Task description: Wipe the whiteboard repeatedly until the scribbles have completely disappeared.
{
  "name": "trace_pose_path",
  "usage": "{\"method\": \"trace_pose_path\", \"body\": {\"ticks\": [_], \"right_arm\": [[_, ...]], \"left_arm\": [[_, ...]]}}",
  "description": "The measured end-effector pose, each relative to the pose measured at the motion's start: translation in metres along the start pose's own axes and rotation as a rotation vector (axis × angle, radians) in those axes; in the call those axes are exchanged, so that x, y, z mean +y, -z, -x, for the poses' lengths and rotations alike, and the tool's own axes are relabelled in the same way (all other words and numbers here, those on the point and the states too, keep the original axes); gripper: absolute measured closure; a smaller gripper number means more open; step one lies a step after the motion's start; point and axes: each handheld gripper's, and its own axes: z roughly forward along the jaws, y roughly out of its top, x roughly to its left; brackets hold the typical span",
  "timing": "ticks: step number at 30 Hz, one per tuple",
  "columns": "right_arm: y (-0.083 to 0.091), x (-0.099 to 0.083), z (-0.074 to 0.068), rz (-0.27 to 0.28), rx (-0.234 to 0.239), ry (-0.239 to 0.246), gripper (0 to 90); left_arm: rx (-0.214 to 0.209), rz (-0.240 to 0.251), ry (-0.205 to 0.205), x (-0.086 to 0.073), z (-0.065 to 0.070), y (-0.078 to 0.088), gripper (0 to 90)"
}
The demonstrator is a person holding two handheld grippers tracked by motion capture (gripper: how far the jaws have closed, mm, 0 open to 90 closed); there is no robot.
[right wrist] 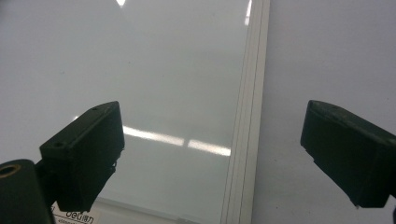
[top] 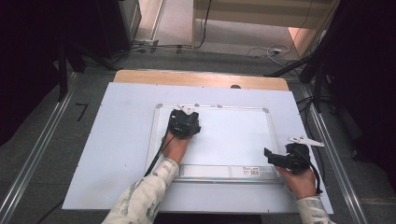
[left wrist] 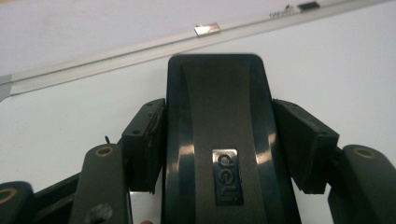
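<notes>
Overhead and close tool views share whiteboard (top: 233, 135).

Black board eraser (left wrist: 217, 140) flat on the whiteboard (top: 233, 135), near its top-left corner.

A wooden worktop (top: 201, 78) at frame centre carries a large white sheet (top: 116, 154); a silver-framed rectangular whiteboard (top: 233, 135) lies flat on that sheet, right of centre.

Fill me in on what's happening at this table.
A person works at a whiteboard lying flat on a white-covered table, a gripper in each hand. The left gripper is clamped on a black whiteboard eraser resting on the board near its upper left part. The right gripper hangs open over the board's right frame edge, holding nothing. The board surface looks clean.
</notes>
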Motion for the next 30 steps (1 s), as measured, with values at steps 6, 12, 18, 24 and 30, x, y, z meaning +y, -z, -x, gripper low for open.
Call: {"method": "trace_pose_path", "body": {"ticks": [6,12,18,24,30], "right_arm": [[0.001,0.0,0.001,0.0,0.0,-0.005,4.9],[0.001,0.0,0.002,0.001,0.001,-0.006,5.0],[0.0,0.0,0.001,-0.001,0.0,-0.004,5.0],[0.0,-0.001,0.001,-0.001,-0.001,-0.004,5.0],[0.0,0.0,0.001,-0.002,-0.003,-0.004,4.9]], "left_arm": [[-0.003,-0.005,0.006,0.001,-0.004,0.001,40.9],[0.023,-0.012,0.044,0.001,-0.027,0.001,41.0],[0.044,-0.01,0.07,-0.002,-0.047,0.003,41.0],[0.042,-0.005,0.077,-0.004,-0.056,0.006,41.0],[0.044,0.003,0.074,-0.005,-0.053,0.005,41.4]]}}
